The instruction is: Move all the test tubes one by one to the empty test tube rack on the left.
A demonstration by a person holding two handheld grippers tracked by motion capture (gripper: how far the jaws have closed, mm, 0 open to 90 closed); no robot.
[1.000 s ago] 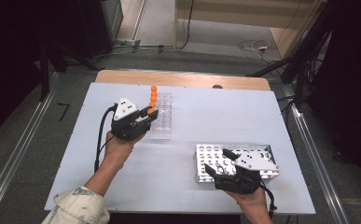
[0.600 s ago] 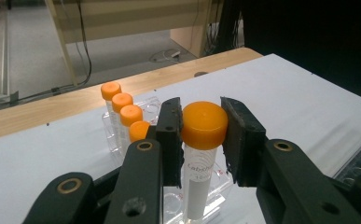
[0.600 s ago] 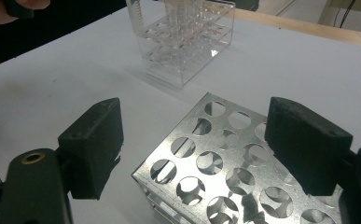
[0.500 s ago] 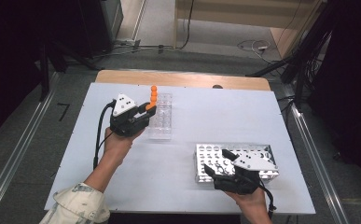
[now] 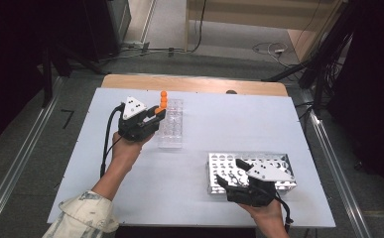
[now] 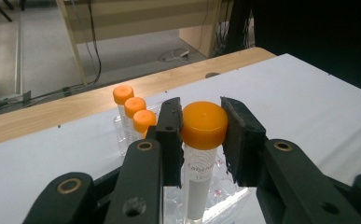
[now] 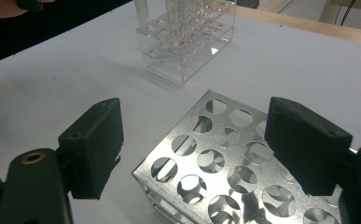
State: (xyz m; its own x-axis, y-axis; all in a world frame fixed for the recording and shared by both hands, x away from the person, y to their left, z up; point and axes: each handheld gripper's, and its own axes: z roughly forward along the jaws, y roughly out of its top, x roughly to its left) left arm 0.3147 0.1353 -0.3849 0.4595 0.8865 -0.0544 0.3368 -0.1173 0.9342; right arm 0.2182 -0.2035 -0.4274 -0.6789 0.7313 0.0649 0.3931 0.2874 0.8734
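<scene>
Between left gripper [image 6: 201, 135] pads: orange-capped tube [image 6: 203, 140], clamped, above clear rack [image 5: 172, 124].

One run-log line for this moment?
left tongs: shut on tube | over clear rack | right tongs: open, at metal rack

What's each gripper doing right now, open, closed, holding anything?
Left gripper: closed on the orange-capped tube, above the clear rack.
Right gripper: open, holding nothing, jaws spread over a corner of the metal rack.
</scene>
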